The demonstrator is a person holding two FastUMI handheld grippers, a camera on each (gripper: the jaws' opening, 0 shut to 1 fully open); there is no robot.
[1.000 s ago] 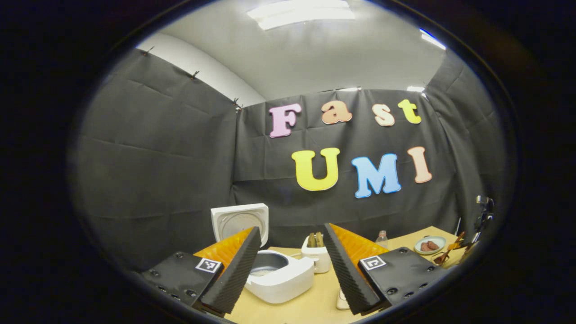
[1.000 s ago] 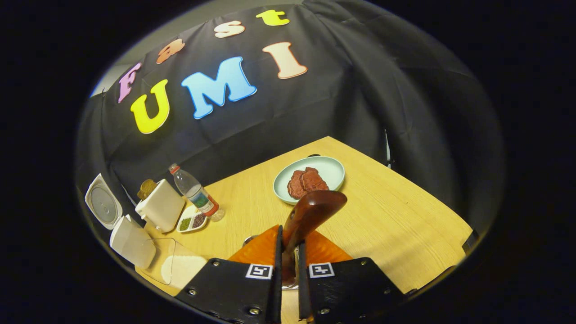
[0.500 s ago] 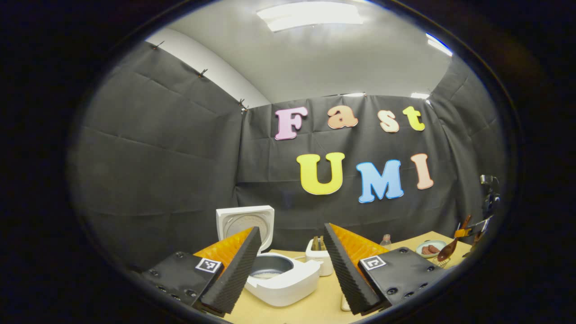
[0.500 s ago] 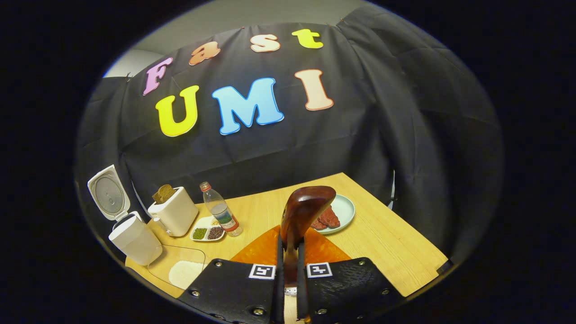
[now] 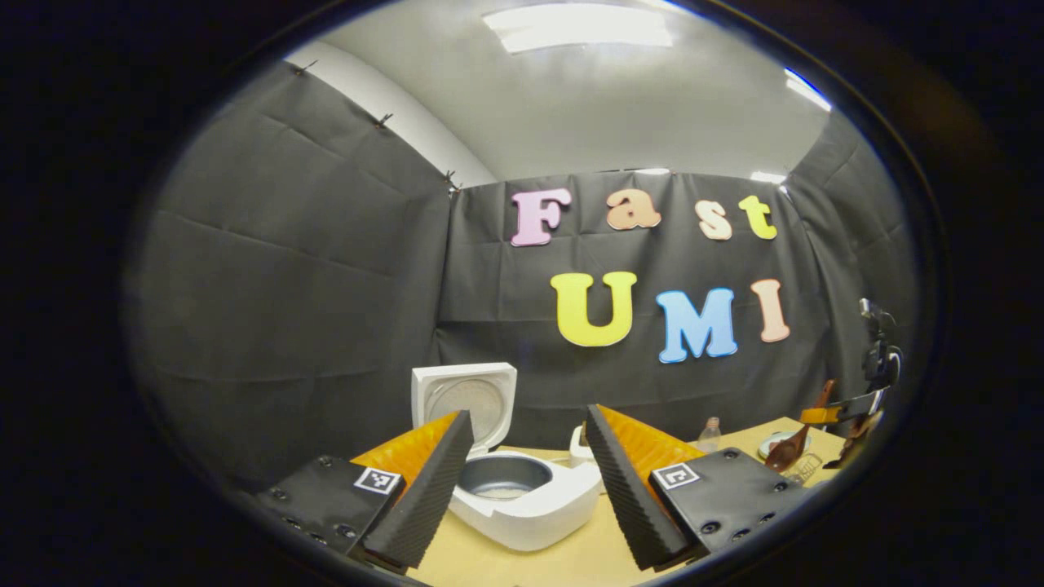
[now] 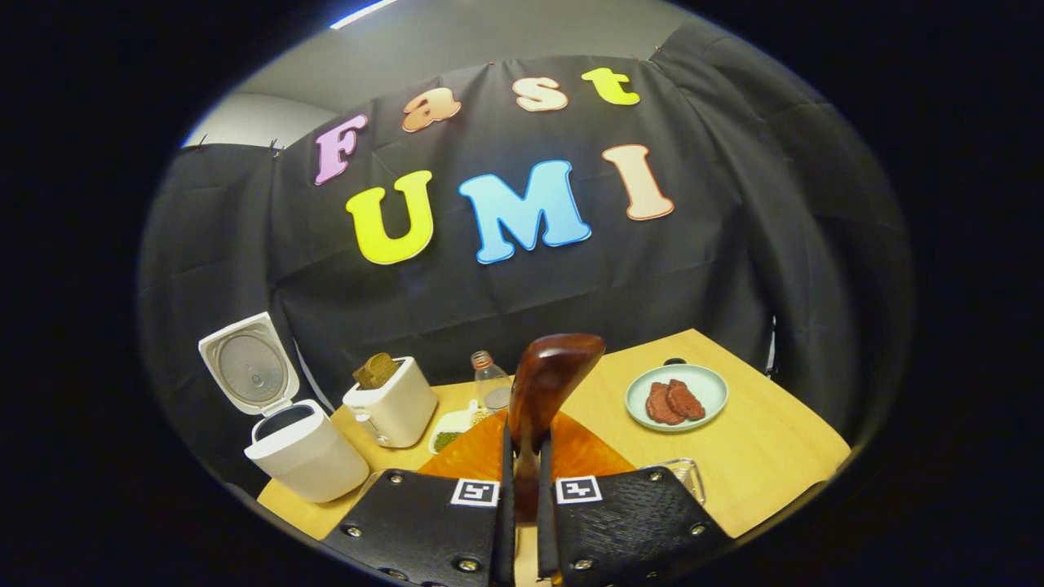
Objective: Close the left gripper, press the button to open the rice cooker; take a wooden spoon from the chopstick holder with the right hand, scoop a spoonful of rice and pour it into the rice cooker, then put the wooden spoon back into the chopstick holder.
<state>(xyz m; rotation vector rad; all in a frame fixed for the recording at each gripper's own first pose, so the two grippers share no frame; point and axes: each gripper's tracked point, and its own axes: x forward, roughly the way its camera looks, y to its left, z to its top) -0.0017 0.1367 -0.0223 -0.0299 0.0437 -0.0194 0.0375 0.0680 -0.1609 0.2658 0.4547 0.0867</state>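
Right tool (image 6: 522, 489) clamped on dark wooden spoon (image 6: 548, 379), now raised and swung toward white rice cooker (image 6: 306, 448) at far left of desk (image 6: 767, 456), lid up. Left tool (image 5: 530, 489) wide open, empty. Return to holder likely next.

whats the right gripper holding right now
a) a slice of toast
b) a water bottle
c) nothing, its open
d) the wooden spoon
d: in the right gripper view the right gripper has both fingers pressed on the handle of the wooden spoon, whose bowl stands up above them.
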